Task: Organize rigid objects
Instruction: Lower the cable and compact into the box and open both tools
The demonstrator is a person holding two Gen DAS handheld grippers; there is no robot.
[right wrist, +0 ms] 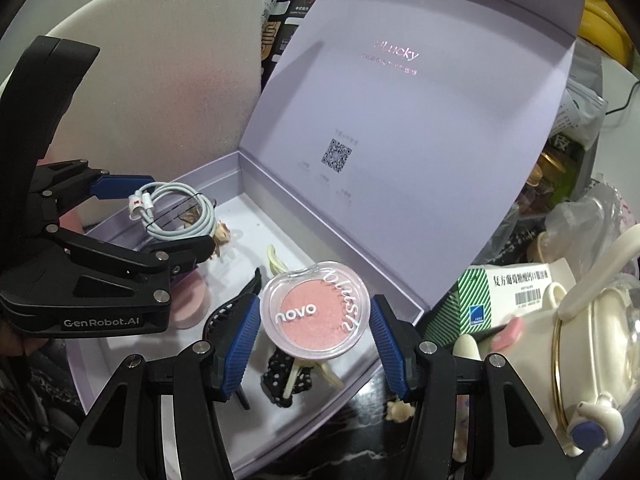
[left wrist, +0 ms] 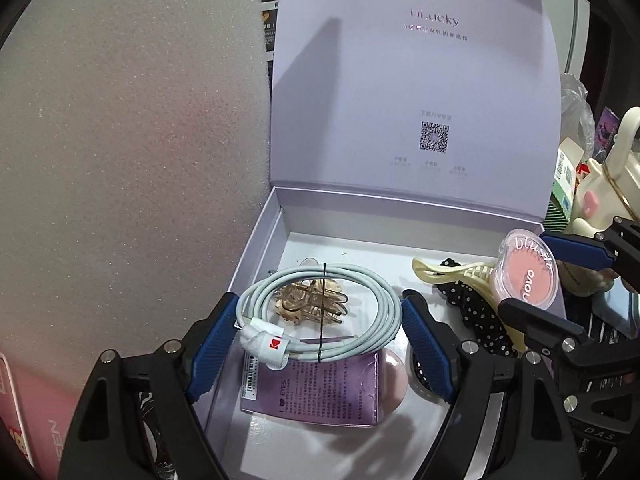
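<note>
An open lilac gift box [left wrist: 256, 248] [right wrist: 400, 312] holds the objects. My left gripper [left wrist: 320, 328] [right wrist: 160, 216] is shut on a coiled white cable [left wrist: 320, 316] [right wrist: 176, 212], held above a brown hair claw [left wrist: 308, 304] and a purple packet [left wrist: 316, 388]. My right gripper [right wrist: 312, 320] [left wrist: 560, 276] is shut on a round pink novo blush compact [right wrist: 314, 310] [left wrist: 526, 274], held over the box's right part, above a cream hair clip [left wrist: 452, 274] [right wrist: 276, 260] and a black dotted scrunchie [left wrist: 476, 316] [right wrist: 286, 376].
The box lid [left wrist: 412, 80] [right wrist: 404, 128] stands upright at the back. A cream teapot [right wrist: 568, 336] [left wrist: 600, 188] and a green-white medicine box [right wrist: 496, 292] crowd the right. A grey wall [left wrist: 128, 140] is on the left. A black hair clip [right wrist: 228, 316] lies in the box.
</note>
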